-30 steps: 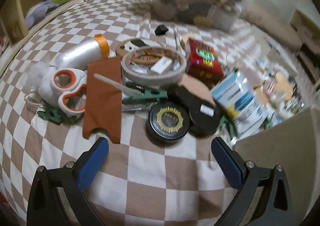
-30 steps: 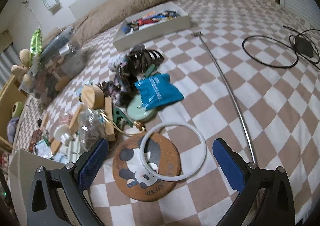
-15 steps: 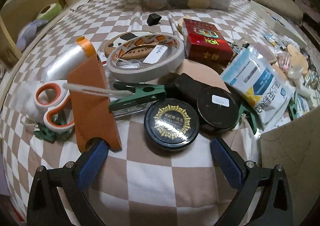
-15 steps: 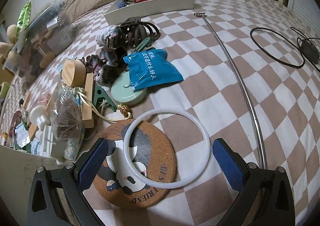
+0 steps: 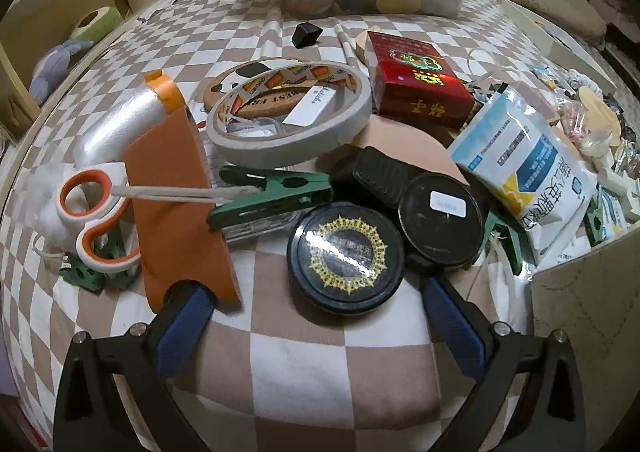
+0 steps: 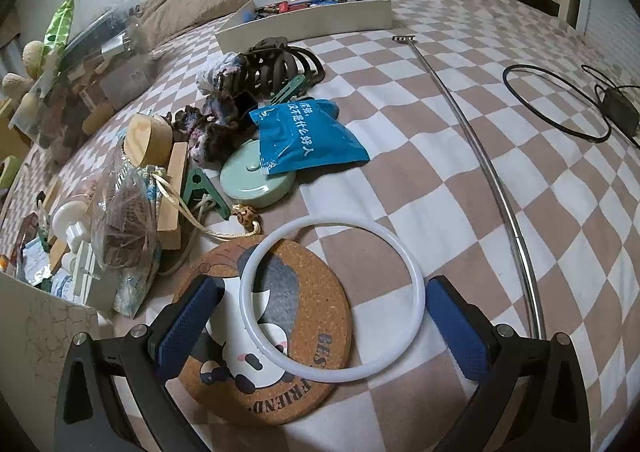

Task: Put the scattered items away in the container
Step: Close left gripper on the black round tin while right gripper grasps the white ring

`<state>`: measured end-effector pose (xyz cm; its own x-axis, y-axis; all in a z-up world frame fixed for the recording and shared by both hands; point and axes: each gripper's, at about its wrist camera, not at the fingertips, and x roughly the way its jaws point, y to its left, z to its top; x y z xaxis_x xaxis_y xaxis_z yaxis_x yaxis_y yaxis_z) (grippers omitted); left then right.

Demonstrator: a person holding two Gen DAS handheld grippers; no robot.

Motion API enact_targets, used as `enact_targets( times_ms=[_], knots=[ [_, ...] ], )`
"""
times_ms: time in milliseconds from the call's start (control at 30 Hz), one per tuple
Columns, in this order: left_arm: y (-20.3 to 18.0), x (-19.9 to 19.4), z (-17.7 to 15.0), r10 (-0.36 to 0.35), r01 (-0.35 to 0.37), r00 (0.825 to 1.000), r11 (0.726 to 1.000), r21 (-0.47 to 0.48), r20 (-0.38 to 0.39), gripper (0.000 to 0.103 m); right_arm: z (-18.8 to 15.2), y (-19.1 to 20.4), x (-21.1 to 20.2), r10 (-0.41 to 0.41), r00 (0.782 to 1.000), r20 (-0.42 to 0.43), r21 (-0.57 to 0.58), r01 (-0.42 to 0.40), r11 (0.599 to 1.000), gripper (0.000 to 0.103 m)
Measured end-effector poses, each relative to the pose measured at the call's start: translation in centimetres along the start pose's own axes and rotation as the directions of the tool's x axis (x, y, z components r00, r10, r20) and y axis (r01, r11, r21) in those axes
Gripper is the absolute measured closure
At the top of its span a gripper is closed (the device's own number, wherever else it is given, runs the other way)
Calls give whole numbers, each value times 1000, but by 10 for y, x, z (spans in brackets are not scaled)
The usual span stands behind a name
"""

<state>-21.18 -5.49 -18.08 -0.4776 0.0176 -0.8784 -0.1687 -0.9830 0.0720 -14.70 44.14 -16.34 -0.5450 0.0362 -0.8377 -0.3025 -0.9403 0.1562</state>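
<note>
Glossy black tin (image 5: pixel 346 257); rough cork coaster (image 6: pixel 280 336).

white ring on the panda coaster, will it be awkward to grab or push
The white ring looks thin, smooth and rigid, so it may slip between the fingers unless pinched across its band. It lies flat, partly on the cork coaster and partly on the checkered bedding, so a push would probably slide it off, not roll it. It is likely very light.

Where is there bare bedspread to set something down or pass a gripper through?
Right wrist view: bare checkered bedspread between the blue packet and the metal rod, and beyond the rod toward the black cable. Left wrist view: a bare strip just below the black tin. Crowded: the pile around the tape roll, scissors and red box.
</note>
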Motion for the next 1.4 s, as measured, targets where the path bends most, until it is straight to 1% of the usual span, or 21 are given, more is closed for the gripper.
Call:
enact_targets(
  times_ms=[233, 300, 367, 400, 433, 533, 600, 667, 700, 733, 833, 867, 900, 933, 967, 1167, 1300, 1400],
  knots=[
    [6, -5, 2, -30, 30, 999, 999, -22, 37, 0, 1, 2, 1, -4, 1000, -2, 7, 4, 1000, 0],
    [7, -7, 3, -29, 31, 998, 999, -30, 50, 3, 3, 3, 2, -7, 1000, -3, 7, 7, 1000, 0],
    [9, -11, 2, -29, 32, 997, 999, -42, 72, 16, 4, 3, 3, -10, 1000, -5, 6, 10, 1000, 0],
    [10, -12, 3, -37, 41, 996, 998, -48, 84, 19, 4, 2, 3, -11, 1000, -6, 6, 11, 1000, 0],
    [11, -13, 4, -47, 53, 994, 997, -55, 94, 24, 4, 3, 3, -13, 1000, -5, 5, 13, 1000, 0],
    [12, -14, 5, -61, 68, 992, 996, -59, 109, 29, 4, 3, 2, -18, 1000, -2, 1, 18, 1000, 0],
    [10, -16, 4, -70, 76, 991, 996, -47, 116, 36, 4, 3, 2, -19, 1000, -2, -1, 19, 1000, 0],
    [7, -19, 2, -83, 87, 989, 996, -31, 124, 48, 3, 3, 2, -20, 1000, -1, -2, 20, 1000, 0],
    [5, -20, 1, -88, 92, 988, 996, -22, 126, 51, 3, 3, 1, -20, 1000, -1, -3, 20, 1000, 0],
    [4, -21, 1, -88, 91, 988, 996, -15, 128, 53, 3, 3, 1, -19, 1000, 0, -3, 19, 1000, 0],
    [3, -21, 0, -85, 87, 988, 996, -13, 131, 53, 2, 4, 2, -16, 1000, 2, -10, 16, 1000, 0],
    [3, -21, 0, -88, 91, 987, 996, -17, 131, 53, 2, 5, 2, -12, 1000, 2, -14, 12, 1000, 3],
    [4, -22, 0, -92, 96, 987, 995, -22, 132, 53, 2, 5, 1, -6, 1000, 5, -18, 7, 1000, 6],
    [4, -22, 0, -95, 100, 986, 995, -26, 133, 53, 2, 6, -1, -2, 1000, 14, -23, 2, 1000, 16],
    [5, -22, 0, -98, 103, 986, 994, -30, 134, 53, 3, 6, -4, 1, 1000, 25, -27, 0, 1000, 18],
    [7, -23, -1, -104, 110, 985, 993, -37, 137, 53, 2, 11, -8, -3, 999, 36, -45, 5, 999, 18],
    [13, -22, 0, -129, 140, 984, 986, -86, 123, 53, 2, 10, -12, 4, 999, 48, -35, -3, 999, 18],
    [13, -25, -1, -127, 139, 984, 986, -95, 126, 53, 3, 8, -16, 12, 998, 63, -19, -11, 1000, 18]
  ],
)
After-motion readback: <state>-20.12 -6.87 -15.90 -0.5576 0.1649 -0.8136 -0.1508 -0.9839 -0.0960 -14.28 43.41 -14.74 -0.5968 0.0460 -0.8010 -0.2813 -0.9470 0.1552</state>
